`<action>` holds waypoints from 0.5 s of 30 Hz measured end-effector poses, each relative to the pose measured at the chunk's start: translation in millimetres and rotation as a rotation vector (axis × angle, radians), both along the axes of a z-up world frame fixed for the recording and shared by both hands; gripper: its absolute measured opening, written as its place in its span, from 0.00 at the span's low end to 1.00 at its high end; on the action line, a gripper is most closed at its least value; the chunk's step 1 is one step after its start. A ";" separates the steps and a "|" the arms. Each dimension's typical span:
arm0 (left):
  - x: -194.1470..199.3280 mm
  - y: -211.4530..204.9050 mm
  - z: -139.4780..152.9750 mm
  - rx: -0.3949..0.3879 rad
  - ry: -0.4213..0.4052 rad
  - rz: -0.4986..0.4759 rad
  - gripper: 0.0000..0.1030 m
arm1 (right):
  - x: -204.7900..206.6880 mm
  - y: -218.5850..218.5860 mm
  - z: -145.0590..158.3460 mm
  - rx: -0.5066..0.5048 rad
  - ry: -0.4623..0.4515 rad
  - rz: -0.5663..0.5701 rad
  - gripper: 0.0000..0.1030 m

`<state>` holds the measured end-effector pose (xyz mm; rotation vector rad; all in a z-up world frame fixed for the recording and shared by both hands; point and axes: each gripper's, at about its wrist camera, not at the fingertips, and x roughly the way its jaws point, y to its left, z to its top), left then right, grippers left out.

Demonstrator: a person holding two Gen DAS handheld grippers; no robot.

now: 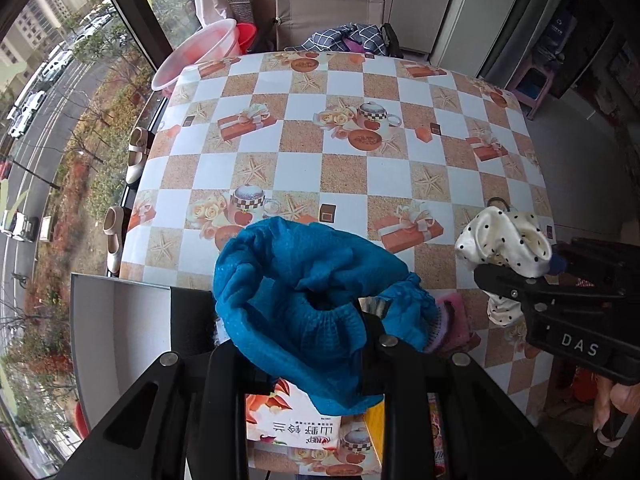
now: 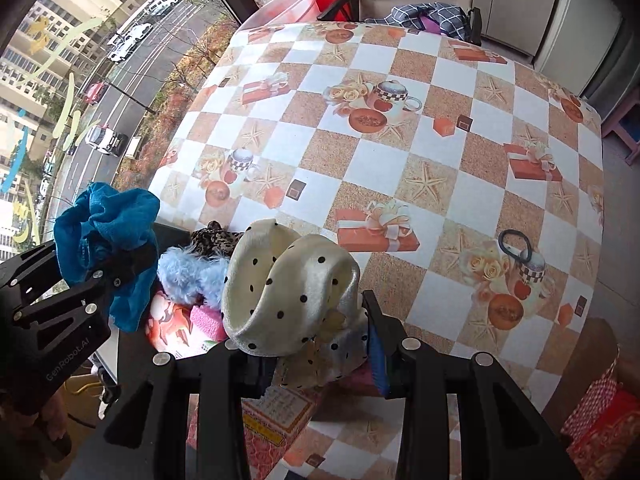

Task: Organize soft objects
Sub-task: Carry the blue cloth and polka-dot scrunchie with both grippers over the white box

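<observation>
My left gripper (image 1: 304,344) is shut on a blue fabric scrunchie (image 1: 304,276) and holds it above the near table edge; it shows at the left of the right wrist view (image 2: 108,240). My right gripper (image 2: 312,344) is shut on a cream scrunchie with black dots (image 2: 288,292), also seen at the right of the left wrist view (image 1: 504,240). A fluffy light-blue scrunchie (image 2: 188,276) and a leopard-print one (image 2: 216,240) lie near the table's front edge. A thin black hair tie (image 2: 516,246) lies flat on the tablecloth.
The table has a checkered tablecloth (image 1: 344,168). A white open box (image 1: 120,320) stands at the near left. A printed tissue box (image 1: 296,432) lies below my left gripper. A pink basin (image 1: 200,52) and a chair with plaid cloth (image 1: 348,36) are beyond the table.
</observation>
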<state>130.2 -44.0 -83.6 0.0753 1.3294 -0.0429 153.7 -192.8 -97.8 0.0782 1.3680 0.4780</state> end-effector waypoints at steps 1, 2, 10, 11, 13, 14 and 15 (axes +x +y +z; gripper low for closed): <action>-5.2 -0.6 2.1 0.002 0.000 0.004 0.28 | -2.8 -1.8 2.6 0.006 -0.003 0.000 0.38; -10.5 -1.1 3.7 0.005 0.001 0.008 0.28 | -4.7 -3.5 4.2 0.011 -0.003 0.000 0.38; -49.6 3.0 8.7 0.026 0.025 0.054 0.28 | -22.9 -10.7 12.5 0.080 -0.012 0.013 0.38; -54.2 3.7 8.2 0.028 0.030 0.055 0.28 | -26.0 -10.7 12.7 0.087 -0.013 0.015 0.38; -63.4 5.1 7.4 0.033 0.039 0.051 0.28 | -33.3 -10.7 13.1 0.096 -0.013 0.015 0.38; -67.3 6.0 7.4 0.033 0.042 0.048 0.28 | -37.4 -11.1 13.1 0.101 -0.010 0.010 0.38; -70.6 7.0 7.6 0.032 0.042 0.046 0.28 | -42.1 -11.5 13.3 0.108 -0.004 0.004 0.38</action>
